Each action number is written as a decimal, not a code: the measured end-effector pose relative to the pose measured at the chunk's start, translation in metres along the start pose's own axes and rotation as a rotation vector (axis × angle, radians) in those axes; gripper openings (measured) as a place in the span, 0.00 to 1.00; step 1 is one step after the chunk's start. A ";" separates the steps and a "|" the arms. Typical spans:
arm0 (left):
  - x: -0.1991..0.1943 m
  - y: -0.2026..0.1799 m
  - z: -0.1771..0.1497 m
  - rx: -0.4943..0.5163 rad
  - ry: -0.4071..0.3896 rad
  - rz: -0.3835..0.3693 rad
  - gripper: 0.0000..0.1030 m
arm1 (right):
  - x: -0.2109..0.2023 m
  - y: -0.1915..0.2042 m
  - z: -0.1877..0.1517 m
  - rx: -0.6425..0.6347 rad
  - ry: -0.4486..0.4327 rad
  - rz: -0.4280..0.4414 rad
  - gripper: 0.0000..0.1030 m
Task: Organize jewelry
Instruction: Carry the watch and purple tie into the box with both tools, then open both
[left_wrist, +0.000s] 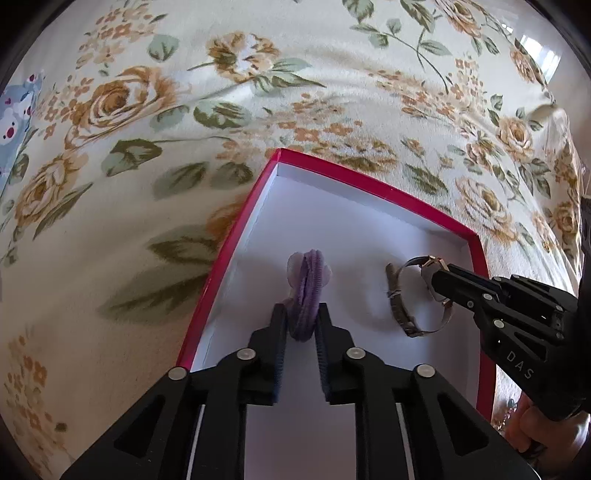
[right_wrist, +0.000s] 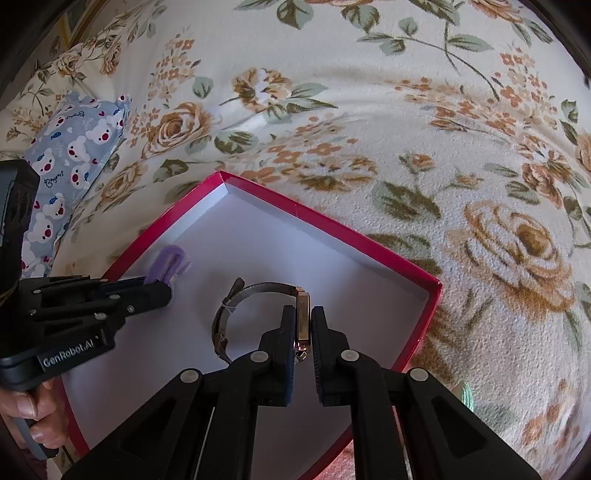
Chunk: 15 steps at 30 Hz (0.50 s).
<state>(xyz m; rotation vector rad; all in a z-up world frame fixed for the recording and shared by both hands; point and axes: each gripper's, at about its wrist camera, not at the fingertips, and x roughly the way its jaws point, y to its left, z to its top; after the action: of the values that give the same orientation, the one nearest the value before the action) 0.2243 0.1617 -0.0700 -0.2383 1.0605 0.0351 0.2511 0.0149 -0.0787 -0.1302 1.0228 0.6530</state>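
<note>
A red box (left_wrist: 373, 186) with a white inside lies on a floral bedspread; it also shows in the right wrist view (right_wrist: 369, 242). My left gripper (left_wrist: 302, 314) is shut on a purple hair tie (left_wrist: 308, 280) with a pale flower, held over the box's left part; the hair tie shows in the right wrist view (right_wrist: 166, 266) too. My right gripper (right_wrist: 303, 321) is shut on a wristwatch (right_wrist: 303, 314) by its gold case, strap looping left, over the box's right part. The watch (left_wrist: 413, 295) and right gripper (left_wrist: 437, 282) show in the left wrist view.
The floral bedspread (right_wrist: 406, 129) surrounds the box on all sides. A blue pillow with bear print (right_wrist: 70, 158) lies at the far left. A hand (right_wrist: 26, 410) holds the left gripper's handle beside the box's near left edge.
</note>
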 end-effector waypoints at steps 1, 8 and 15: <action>0.000 -0.001 -0.001 0.006 -0.001 0.007 0.17 | 0.000 0.000 0.000 0.002 0.003 0.003 0.13; -0.005 -0.004 -0.004 0.007 -0.015 0.034 0.38 | -0.006 -0.002 0.001 0.018 -0.013 0.015 0.17; -0.026 -0.004 -0.015 -0.010 -0.048 0.043 0.62 | -0.039 -0.009 0.002 0.059 -0.082 0.036 0.29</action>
<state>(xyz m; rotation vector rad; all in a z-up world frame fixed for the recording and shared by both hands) 0.1989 0.1572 -0.0535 -0.2224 1.0177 0.0848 0.2441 -0.0088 -0.0476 -0.0337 0.9664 0.6553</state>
